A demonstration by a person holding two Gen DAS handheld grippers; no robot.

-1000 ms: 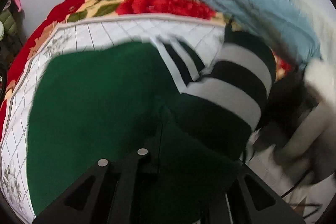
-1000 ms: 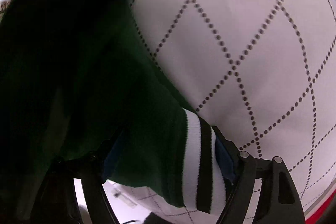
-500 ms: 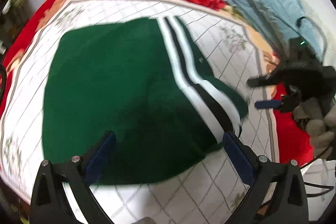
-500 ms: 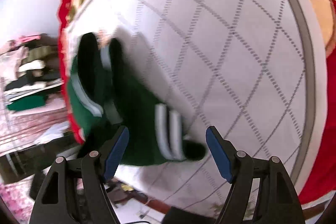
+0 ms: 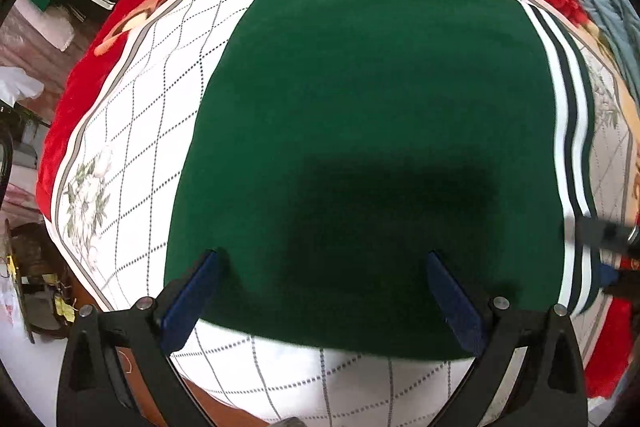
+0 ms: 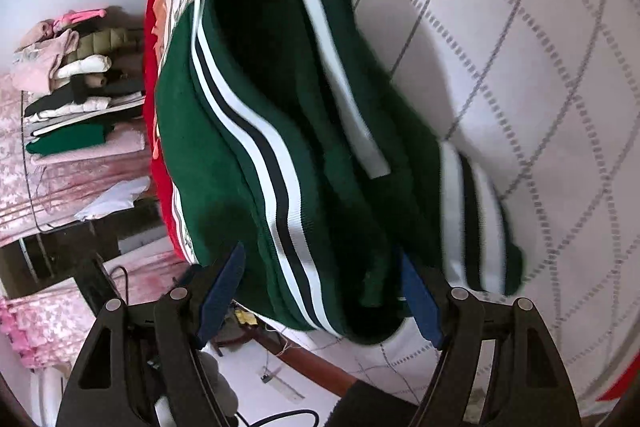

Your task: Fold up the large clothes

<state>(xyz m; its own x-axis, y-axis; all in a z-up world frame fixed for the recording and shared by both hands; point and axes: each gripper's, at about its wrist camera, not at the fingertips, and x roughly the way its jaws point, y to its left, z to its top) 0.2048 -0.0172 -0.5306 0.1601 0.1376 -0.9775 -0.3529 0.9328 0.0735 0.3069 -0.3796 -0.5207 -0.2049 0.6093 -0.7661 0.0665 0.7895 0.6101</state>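
My left gripper (image 5: 320, 291) points steeply down over the green sweater (image 5: 360, 127) lying flat on the bed (image 5: 120, 131), jaws wide and empty. My right gripper (image 6: 320, 291) angles down at its striped edge, apparently open, not gripping.

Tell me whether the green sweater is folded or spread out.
Folded. The sweater lies as a compact flat block on the quilt; in the right wrist view its striped layers are stacked over one another.
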